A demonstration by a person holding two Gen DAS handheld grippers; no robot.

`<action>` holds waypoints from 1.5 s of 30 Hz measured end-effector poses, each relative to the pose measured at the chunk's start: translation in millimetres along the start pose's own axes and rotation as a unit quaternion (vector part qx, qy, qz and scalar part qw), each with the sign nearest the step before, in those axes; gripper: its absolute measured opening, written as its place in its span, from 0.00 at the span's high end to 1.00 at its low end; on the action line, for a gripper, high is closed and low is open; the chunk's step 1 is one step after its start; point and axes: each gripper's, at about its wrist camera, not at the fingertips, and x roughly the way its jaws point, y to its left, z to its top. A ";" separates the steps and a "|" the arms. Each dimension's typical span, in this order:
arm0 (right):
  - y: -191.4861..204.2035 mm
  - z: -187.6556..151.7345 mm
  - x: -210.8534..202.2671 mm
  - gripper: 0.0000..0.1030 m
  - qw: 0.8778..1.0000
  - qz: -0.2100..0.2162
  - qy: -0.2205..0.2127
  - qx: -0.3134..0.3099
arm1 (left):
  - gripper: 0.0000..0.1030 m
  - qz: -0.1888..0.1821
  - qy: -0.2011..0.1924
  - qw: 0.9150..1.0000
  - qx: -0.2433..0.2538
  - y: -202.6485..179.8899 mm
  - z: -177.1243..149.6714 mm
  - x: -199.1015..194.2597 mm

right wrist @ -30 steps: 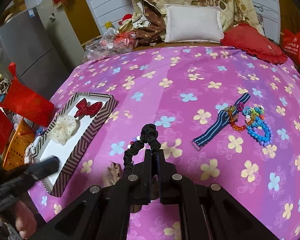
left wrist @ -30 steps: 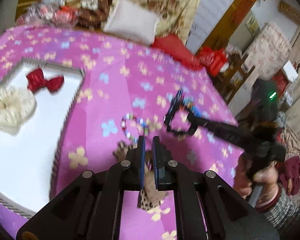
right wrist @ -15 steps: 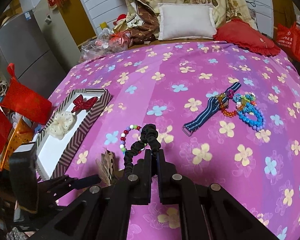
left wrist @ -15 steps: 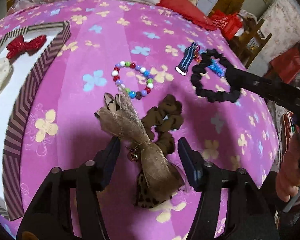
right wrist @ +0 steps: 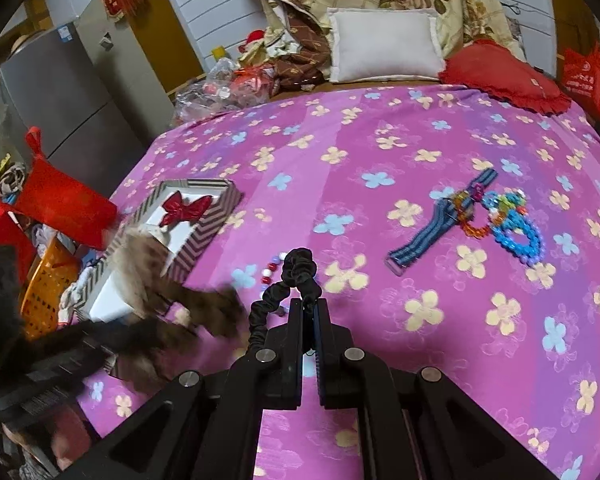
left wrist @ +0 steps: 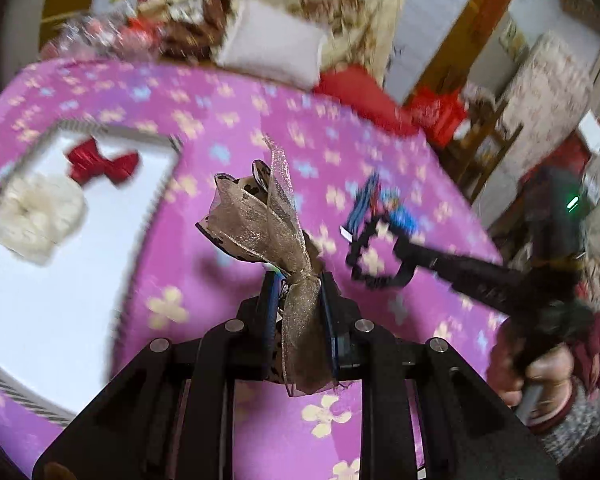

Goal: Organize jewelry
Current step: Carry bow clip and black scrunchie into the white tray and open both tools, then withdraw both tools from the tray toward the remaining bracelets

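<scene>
We have the left hand-held gripper (left wrist: 298,292) pinching the brown bow (left wrist: 260,220) at its knot; its jaws have just been closing, and the gauzy ribbon now sits clamped between them. The bow is lifted clear of the bed (left wrist: 228,120), near us, with the box (left wrist: 52,288) to the left. Our right hand-held gripper (right wrist: 309,312) is pressed together on the black scrunchie (right wrist: 296,268), which loops up from the jaws above the bedspread.

The main risk, as we judge it, is the bow slipping. The grip is on thin, slick organza at a narrow waist, and the long tails hang below the jaws, so a quick swing toward the box could tug it loose or drop it short on the striped rim. The tails might also drag across the bead bracelet (right wrist: 270,270) lying just beyond the right gripper. The two grippers are close, so they could tangle scrunchie and ribbon.

The bow is sheer, golden-brown ribbon layered over leopard-print fabric, its loops fanning upward. The box already holds a red bow (left wrist: 102,162) and a cream scrunchie (left wrist: 40,220), lying close together at its far end. Farther right, a striped strap (right wrist: 440,234) and the blue beads (right wrist: 518,236) wait on the bed.
</scene>
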 end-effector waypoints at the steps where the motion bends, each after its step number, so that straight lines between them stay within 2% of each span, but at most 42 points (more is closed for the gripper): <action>1: 6.3 2.9 1.4 0.96 1.000 0.006 0.001 -0.004 | 0.82 0.005 -0.011 1.000 -0.007 7.7 3.2 -12.4; 3: 19.4 8.5 5.2 0.96 1.000 0.020 0.003 -0.010 | 0.82 0.017 -0.024 0.999 -0.020 21.1 5.4 -28.5; 5: 35.7 13.7 11.0 0.96 0.999 0.036 0.008 -0.018 | 0.82 0.044 -0.031 0.998 -0.033 38.4 4.7 -42.6; 10: 90.4 23.8 37.0 0.96 0.996 0.079 0.032 -0.040 | 0.82 0.140 -0.028 0.987 -0.072 85.1 -2.6 -60.5; 13: 123.5 25.2 63.0 0.96 0.992 0.097 0.055 -0.052 | 0.82 0.206 -0.015 0.974 -0.097 114.3 -7.0 -65.1; 18: 170.0 19.1 115.7 0.96 0.987 0.114 0.096 -0.059 | 0.82 0.271 0.009 0.953 -0.133 157.0 -18.1 -53.7; 22: 197.5 10.7 150.5 0.96 0.984 0.108 0.124 -0.072 | 0.82 0.276 0.034 0.946 -0.167 181.5 -25.2 -47.8; 26: 213.5 -0.4 170.7 0.96 0.981 0.098 0.141 -0.091 | 0.81 0.282 0.042 0.938 -0.198 197.8 -25.4 -45.9; 29: 215.3 -5.2 176.9 0.96 0.980 0.095 0.149 -0.095 | 0.80 0.274 0.038 0.937 -0.215 202.1 -25.8 -49.0; 36: 209.5 -8.8 183.7 0.92 0.980 0.094 0.158 -0.081 | 0.67 0.263 0.021 0.941 -0.212 197.3 -20.8 -53.5; 37: 208.7 -8.6 182.5 0.89 0.980 0.093 0.156 -0.080 | 0.66 0.262 0.019 0.941 -0.212 196.5 -20.2 -54.0; 42: 211.9 -6.3 167.7 0.61 0.983 0.102 0.130 -0.087 | 0.63 0.247 -0.005 0.946 -0.212 191.3 -16.7 -60.7; 45: 214.4 -5.9 155.7 0.61 0.984 0.094 0.112 -0.097 | 0.59 0.246 -0.023 0.946 -0.210 187.4 -13.9 -67.1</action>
